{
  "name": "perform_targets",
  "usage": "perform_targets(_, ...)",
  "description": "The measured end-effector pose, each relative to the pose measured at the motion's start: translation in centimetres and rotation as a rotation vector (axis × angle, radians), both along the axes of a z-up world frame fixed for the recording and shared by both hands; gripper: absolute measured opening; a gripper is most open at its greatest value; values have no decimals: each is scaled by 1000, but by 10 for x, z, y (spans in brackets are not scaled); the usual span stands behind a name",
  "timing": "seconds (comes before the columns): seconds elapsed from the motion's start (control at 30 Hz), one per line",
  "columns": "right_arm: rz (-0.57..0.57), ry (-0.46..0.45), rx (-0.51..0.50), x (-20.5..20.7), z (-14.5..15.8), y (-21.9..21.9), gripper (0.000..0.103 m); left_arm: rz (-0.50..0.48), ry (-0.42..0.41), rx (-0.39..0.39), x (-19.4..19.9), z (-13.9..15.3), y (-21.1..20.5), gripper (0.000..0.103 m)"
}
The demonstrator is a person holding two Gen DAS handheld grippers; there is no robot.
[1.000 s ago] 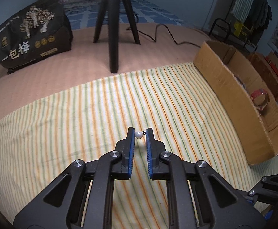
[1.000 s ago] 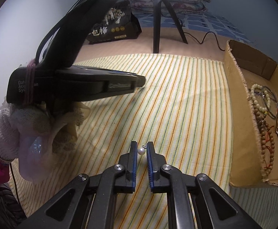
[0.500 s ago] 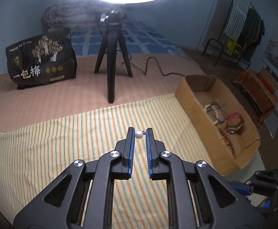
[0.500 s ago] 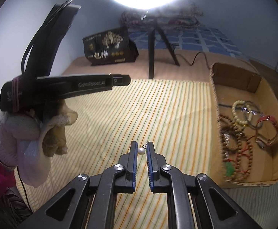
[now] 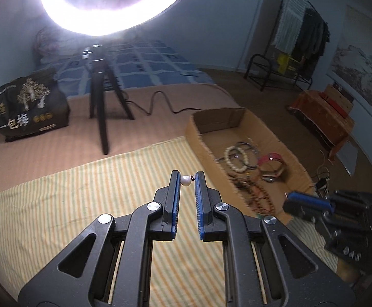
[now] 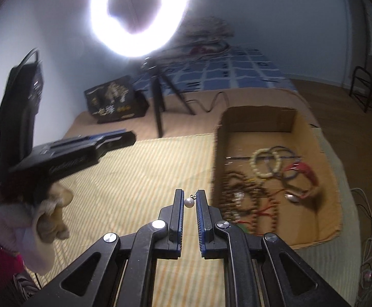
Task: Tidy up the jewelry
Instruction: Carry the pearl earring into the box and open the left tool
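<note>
Two pearl earrings held aloft, to be carried to the box.

A pearl is pinched at the tips of the left gripper; another pearl is clamped likewise in the right gripper. Both are held above the striped cloth, beside the box of bracelets. Grip should be kept firm until each tip is well over the box, then released low.

Striped cloth bare; box wall & tripod block.
</note>
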State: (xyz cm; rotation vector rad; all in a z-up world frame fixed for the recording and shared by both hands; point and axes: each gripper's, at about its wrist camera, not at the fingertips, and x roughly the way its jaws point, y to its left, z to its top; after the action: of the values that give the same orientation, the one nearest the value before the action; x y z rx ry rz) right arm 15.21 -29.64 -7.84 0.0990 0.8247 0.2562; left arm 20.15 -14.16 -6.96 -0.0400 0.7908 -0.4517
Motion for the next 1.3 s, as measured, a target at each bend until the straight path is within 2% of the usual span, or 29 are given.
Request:
perform_targets(0.47, -168, 33, -24, 3, -9, -78, 7, -107, 27, -5, -14, -9, -60, 10)
perform_targets(0.7, -194, 54, -24, 6, -17, -90, 7, -141, 35, 6, -20, -14, -81, 10)
perform_targets(1.3, -201, 66, -40, 11, -24, -90, 8, -172, 33, 28, -24, -20, -93, 10)
